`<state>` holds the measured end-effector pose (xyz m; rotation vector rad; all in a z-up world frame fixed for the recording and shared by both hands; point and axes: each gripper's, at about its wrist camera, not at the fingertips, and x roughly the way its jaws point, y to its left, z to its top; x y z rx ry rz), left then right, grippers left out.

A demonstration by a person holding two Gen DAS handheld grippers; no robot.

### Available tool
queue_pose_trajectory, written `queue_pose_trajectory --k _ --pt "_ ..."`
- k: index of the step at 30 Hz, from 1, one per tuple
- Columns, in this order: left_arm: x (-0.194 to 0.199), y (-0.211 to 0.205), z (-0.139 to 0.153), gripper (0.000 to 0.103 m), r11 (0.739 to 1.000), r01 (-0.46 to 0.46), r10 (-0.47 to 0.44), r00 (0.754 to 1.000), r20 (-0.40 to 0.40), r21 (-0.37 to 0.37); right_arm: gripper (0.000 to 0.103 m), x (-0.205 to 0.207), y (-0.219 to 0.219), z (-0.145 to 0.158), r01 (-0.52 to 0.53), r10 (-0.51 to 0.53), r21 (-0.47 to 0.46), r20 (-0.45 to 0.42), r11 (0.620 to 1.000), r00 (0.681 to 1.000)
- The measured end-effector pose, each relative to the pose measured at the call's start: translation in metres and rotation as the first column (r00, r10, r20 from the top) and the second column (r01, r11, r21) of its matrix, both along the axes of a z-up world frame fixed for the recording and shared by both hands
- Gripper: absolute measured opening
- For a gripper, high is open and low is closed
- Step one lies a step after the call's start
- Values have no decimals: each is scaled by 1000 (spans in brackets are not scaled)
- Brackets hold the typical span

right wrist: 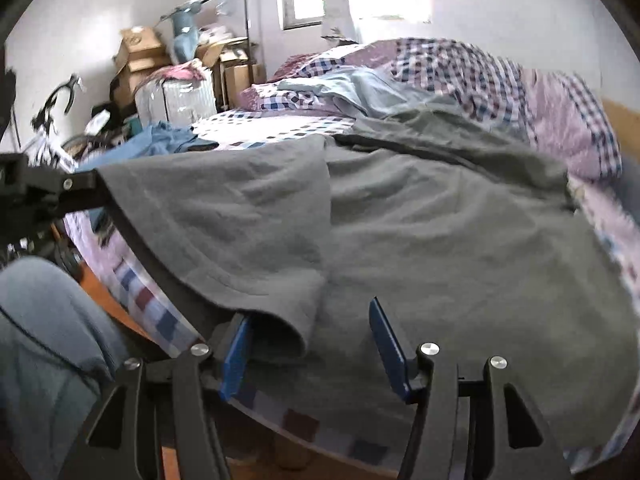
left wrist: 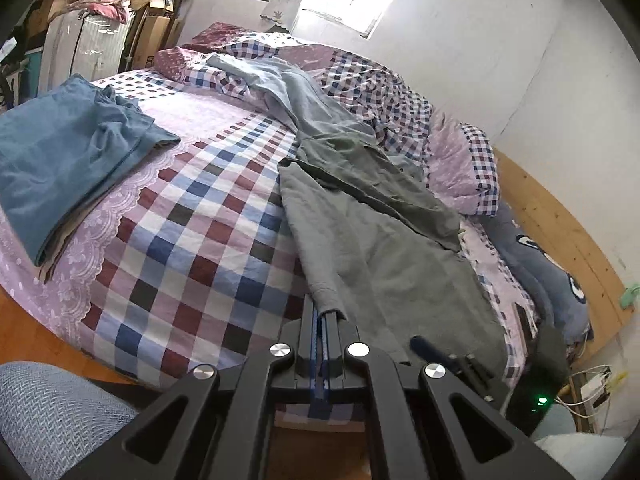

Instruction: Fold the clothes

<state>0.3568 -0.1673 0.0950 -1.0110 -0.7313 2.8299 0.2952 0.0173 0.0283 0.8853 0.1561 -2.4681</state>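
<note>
A grey garment [left wrist: 380, 248] lies lengthwise on the checked bed sheet [left wrist: 192, 220], its near end hanging over the bed's edge. My left gripper [left wrist: 323, 316] is shut on the garment's near left corner. The right wrist view shows that same left gripper [right wrist: 94, 184] at the left, pulling the grey garment [right wrist: 440, 240] taut along its hem. My right gripper [right wrist: 310, 312] stands open at the near edge. A folded-over flap of the hem sits between its blue pads [right wrist: 236, 356], and neither pad presses on the cloth.
A folded blue garment [left wrist: 60, 152] lies on the bed's left side. A light blue garment [left wrist: 260, 76] and a checked quilt [left wrist: 380, 92] are heaped at the far end. Boxes and a wrapped suitcase [left wrist: 88, 40] stand beyond. A person's leg [right wrist: 40, 320] is near left.
</note>
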Motion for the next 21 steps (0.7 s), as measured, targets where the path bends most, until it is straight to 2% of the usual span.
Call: queue_pose_trajectory --k 3,5,8,11,16,19,21 --pt "1 -5 -1 0 1000 -12 12 1000 -1 29 60 1 -7 -3 15 -15 18 -12 1000 1000" --pt "1 -10 -3 0 998 -26 26 1000 1 51 60 3 -8 -6 28 -25 69 -48 997 999" --pt "1 -18 -7 0 994 -56 55 998 14 88 60 3 1 -10 88 -61 206 -137 975 989" --pt "0 -20 -11 0 992 -72 69 997 25 103 60 0 25 -2 143 -105 238 -166 961 981" --pt "-3 -22 -18 0 989 -92 86 995 56 114 60 -4 80 32 310 -279 138 -205 941 938" --pt "-5 -24 -22 0 987 -100 91 993 74 125 60 -9 110 46 408 -379 105 -219 907 899" --pt "-4 -24 -22 0 987 -100 91 993 74 127 60 -13 129 50 452 -432 80 -187 888 882"
